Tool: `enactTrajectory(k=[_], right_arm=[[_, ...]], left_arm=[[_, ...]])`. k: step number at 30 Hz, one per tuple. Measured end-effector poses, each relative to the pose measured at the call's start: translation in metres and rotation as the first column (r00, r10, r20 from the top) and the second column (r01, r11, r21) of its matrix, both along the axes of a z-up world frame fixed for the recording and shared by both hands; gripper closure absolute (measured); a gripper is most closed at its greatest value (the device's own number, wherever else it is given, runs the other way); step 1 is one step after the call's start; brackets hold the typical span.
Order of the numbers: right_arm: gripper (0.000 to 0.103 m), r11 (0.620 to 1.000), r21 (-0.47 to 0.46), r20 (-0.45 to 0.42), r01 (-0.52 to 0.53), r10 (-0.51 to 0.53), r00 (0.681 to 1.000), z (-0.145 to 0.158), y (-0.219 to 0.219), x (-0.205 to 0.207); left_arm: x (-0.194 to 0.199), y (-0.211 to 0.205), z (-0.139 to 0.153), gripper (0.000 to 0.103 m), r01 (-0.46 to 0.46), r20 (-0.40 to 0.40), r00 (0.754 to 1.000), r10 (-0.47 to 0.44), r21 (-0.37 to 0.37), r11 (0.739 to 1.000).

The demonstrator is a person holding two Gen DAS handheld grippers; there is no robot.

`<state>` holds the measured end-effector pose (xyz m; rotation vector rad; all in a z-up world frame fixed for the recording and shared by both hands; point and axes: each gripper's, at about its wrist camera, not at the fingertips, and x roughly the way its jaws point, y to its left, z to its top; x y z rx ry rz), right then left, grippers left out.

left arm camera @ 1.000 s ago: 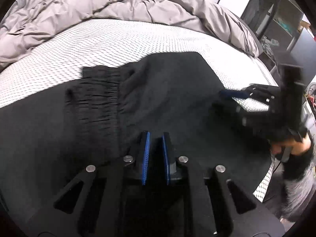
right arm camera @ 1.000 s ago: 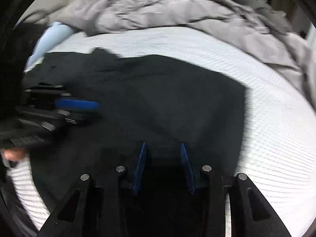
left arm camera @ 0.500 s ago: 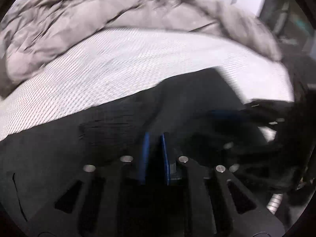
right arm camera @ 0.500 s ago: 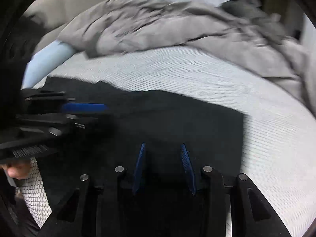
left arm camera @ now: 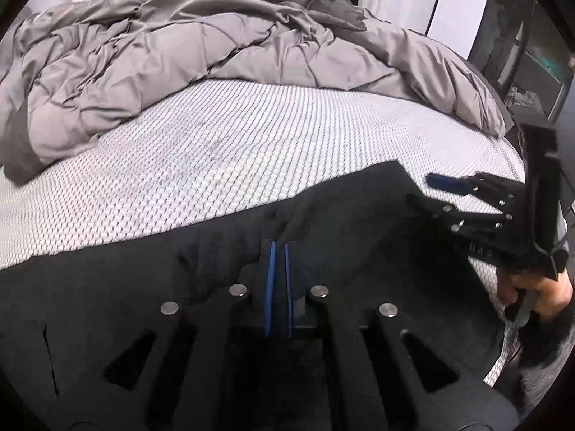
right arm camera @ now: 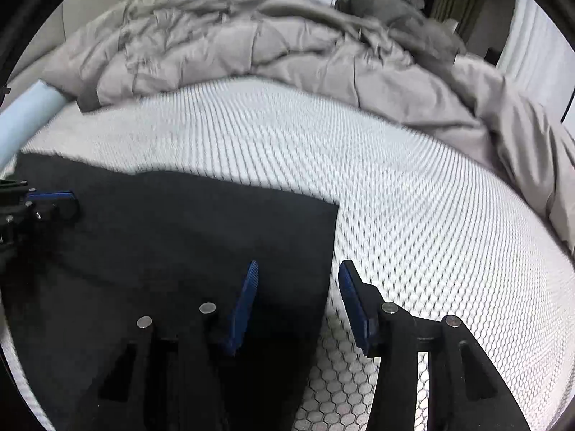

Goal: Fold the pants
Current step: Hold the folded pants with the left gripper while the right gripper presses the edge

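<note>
Black pants (left arm camera: 341, 215) lie flat along the near edge of the bed (left arm camera: 222, 151), with open mattress beyond.

The left tongs (left arm camera: 279, 248) are closed, pads nearly touching, with dark cloth at the tips; whether it is pinched I cannot tell. The right tongs (right arm camera: 298, 269) are opening, straddling the pants' straight side edge without gripping. A rumpled grey duvet (left arm camera: 179, 54) crowds the far side. Only the left view shows a hand (left arm camera: 532, 291) at the bed's right edge; only the right view shows a pale blue tube (right arm camera: 28, 115).

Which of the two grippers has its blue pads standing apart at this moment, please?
The right gripper: its jaws are opening, straddling the black pants' edge. The left gripper is shut.
</note>
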<state>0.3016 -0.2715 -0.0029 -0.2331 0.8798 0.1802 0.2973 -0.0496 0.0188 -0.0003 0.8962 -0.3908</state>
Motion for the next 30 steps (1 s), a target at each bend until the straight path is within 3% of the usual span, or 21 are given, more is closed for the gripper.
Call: enactTrajectory(k=[3,6,8,10,13,14,17,23,27,29,30], right_arm=[[0.055,0.988,0.137,-0.008,-0.073,0.075,0.997,0.009,0.02,0.007],[0.055,0.977,0.154,-0.05,-0.15,0.16,0.986,-0.011,0.054,0.019],[0.055,0.983,0.076,-0.09,-0.169,0.175,0.98,-0.032,0.068,0.026],[0.055,0.991,0.027,-0.078,-0.129,0.131,0.988,-0.034,0.063,0.029],[0.055,0.993,-0.111,-0.014,0.035,-0.037,0.999,-0.028,0.036,0.034],[0.055,0.989,-0.119,-0.012,0.089,-0.091,0.996,-0.028,0.023,0.036],[0.055,0.994,0.027,-0.053,0.101,-0.1,0.994,-0.019,-0.001,0.034],[0.055,0.994,0.107,0.008,-0.02,0.019,1.0,0.005,0.01,-0.012],[0.055,0.975,0.203,-0.047,-0.088,0.1,0.994,-0.003,0.022,-0.023],[0.055,0.96,0.237,-0.076,-0.147,0.169,0.983,-0.008,0.032,-0.03],[0.054,0.954,0.241,-0.094,-0.178,0.205,0.974,-0.012,0.037,-0.029]], left_arm=[[0.018,-0.001,-0.018,0.101,-0.041,-0.067,0.997,0.042,0.016,0.999],[0.031,0.014,-0.037,0.102,-0.078,-0.114,0.991,0.072,-0.043,0.996],[0.03,0.027,-0.038,0.102,-0.088,-0.121,0.99,0.076,-0.1,0.991],[0.025,0.031,-0.038,0.102,-0.115,-0.081,0.991,0.11,-0.049,0.992],[0.018,0.032,-0.034,0.102,-0.123,-0.062,0.991,0.121,-0.032,0.992],[0.014,0.032,-0.032,0.102,-0.123,-0.056,0.991,0.121,-0.026,0.992],[0.004,0.029,-0.019,0.102,-0.126,-0.016,0.992,0.126,-0.009,0.992],[-0.037,0.011,0.01,0.101,-0.06,0.039,0.997,0.061,-0.026,0.998],[-0.047,-0.02,-0.008,0.088,0.059,-0.001,0.998,-0.059,0.028,0.998],[-0.037,-0.026,-0.031,0.089,0.043,-0.081,0.996,-0.036,0.088,0.995],[-0.035,-0.023,-0.036,0.089,0.04,-0.088,0.996,-0.034,0.074,0.996]])
